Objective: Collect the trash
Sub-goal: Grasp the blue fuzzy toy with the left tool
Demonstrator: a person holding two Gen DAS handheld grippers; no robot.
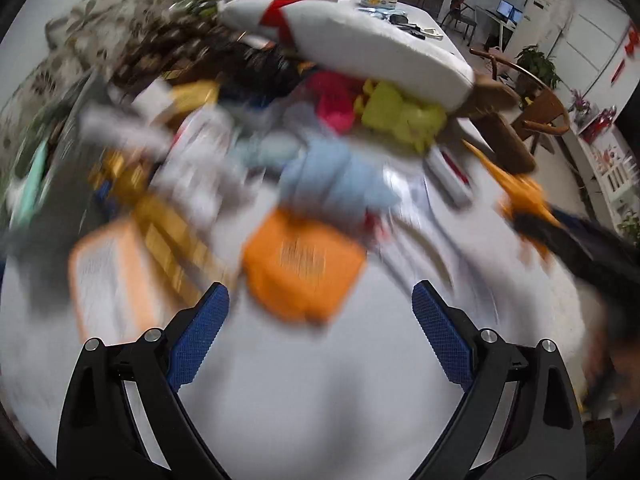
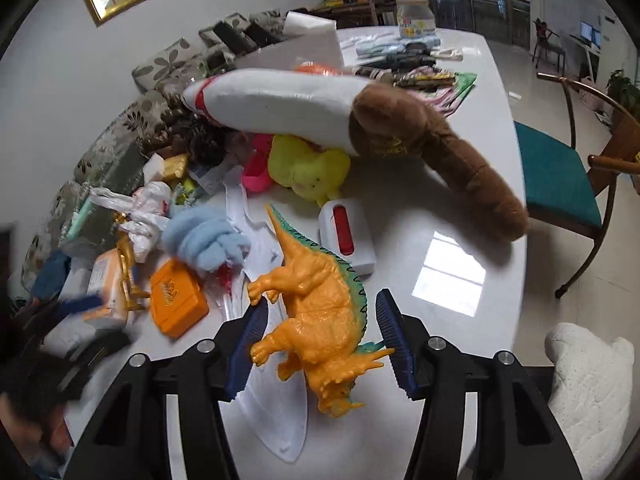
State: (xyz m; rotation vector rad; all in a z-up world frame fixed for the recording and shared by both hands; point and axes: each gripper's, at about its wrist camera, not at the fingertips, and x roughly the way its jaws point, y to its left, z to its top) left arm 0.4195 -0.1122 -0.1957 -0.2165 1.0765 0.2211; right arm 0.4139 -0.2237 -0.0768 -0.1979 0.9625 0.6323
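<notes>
Your right claw (image 2: 322, 334) reached down over the orange toy dinosaur (image 2: 320, 312), which lay on the white counter (image 2: 460, 208) partly over a clear plastic wrapper (image 2: 276, 412). Its blue pads (image 2: 252, 340) stood on either side of the dinosaur's body. The left pad sat against the dinosaur's legs, while the right pad (image 2: 394, 338) was just beside the green spines along its back, and you could not tell whether that pad pressed on them. The dinosaur's head pointed toward the camera, its tail toward the pile.

Your left claw (image 1: 320, 336) hung over bare counter (image 1: 320, 400) with its blue pads (image 1: 198, 340) well apart and nothing between them. That view was heavily blurred.

Ahead of the left claw lay an orange box (image 1: 304, 268), and beyond it a blue woolly bundle (image 1: 332, 176). In the right wrist view the same box (image 2: 178, 300) lay left of the dinosaur, with the blue bundle (image 2: 204, 236) just behind it and a white plastic bag (image 2: 148, 208) further left. A white case with a red strip (image 2: 348, 236) lay just behind the dinosaur. Behind that were a yellow-green soft toy (image 2: 308, 168), a long white plush (image 2: 276, 104) and a brown plush (image 2: 440, 152) stretching toward the counter's right edge. A jar (image 2: 416, 20) stood at the far end.
</notes>
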